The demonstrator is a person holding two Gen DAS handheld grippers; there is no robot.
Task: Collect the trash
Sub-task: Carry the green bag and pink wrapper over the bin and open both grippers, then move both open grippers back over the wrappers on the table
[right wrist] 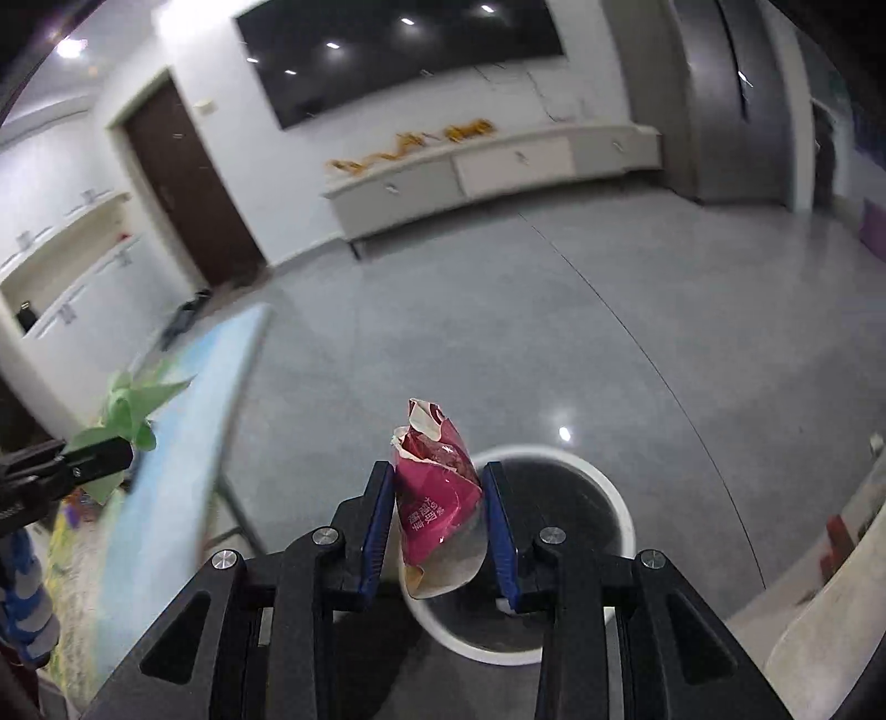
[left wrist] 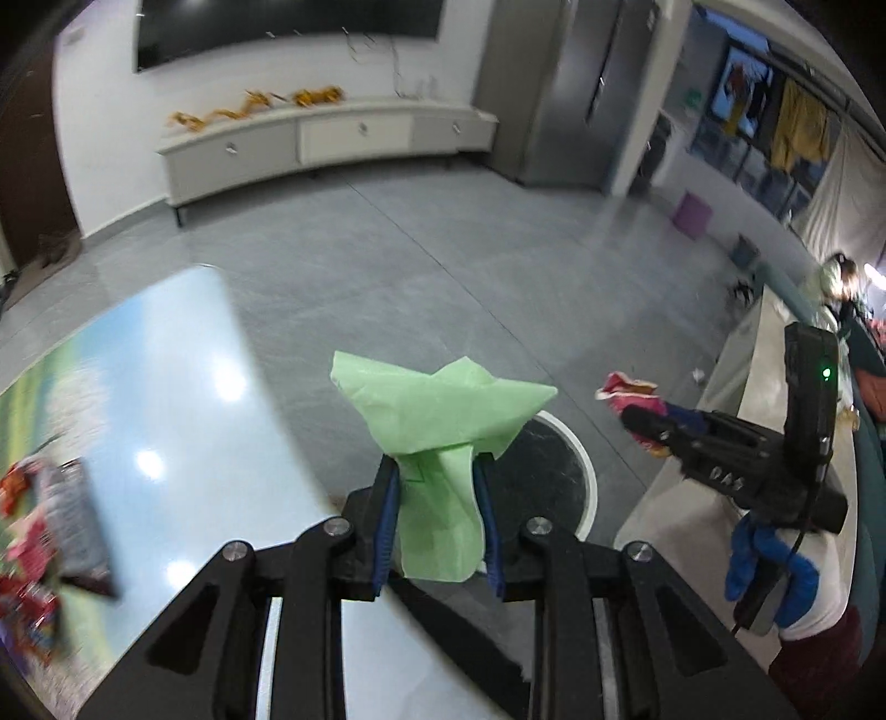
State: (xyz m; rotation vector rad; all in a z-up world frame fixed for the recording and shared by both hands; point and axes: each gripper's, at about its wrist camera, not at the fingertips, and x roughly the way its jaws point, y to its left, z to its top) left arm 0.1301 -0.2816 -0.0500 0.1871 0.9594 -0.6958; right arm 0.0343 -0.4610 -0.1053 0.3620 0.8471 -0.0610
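Left wrist view: the left gripper (left wrist: 437,520) is clamped on a green tissue paper (left wrist: 443,421), thin, matte and creased, its lower end pinched flat between the blue-padded fingers (left wrist: 387,526) and its upper part flaring into a crumpled, pointed fan. Below and just beyond it stands a round trash bin (left wrist: 587,482) with a white rim and a dark liner, on a grey speckled floor (left wrist: 443,266) with a slight sheen. To the left lies the glossy table (left wrist: 183,399), its pale blue and green printed surface reflecting ceiling lights; blurred colourful wrappers (left wrist: 33,531) lie at its near left edge. At the right of this view the right gripper (left wrist: 645,423), black and angular, is held in a blue-gloved hand (left wrist: 769,570). Right wrist view: the right gripper (right wrist: 440,526) is closed on a magenta snack wrapper (right wrist: 437,493), a shiny crinkled foil with white print, a torn open top and a silvery inner face curling out at the bottom. The wrapper hangs directly over the near rim of the trash bin (right wrist: 620,515). The left gripper (right wrist: 130,451) with its green tissue paper (right wrist: 133,404) shows at the left edge, beside the table (right wrist: 183,443). A long white low cabinet (right wrist: 498,160) and a dark wall screen (right wrist: 398,50) stand at the far wall.
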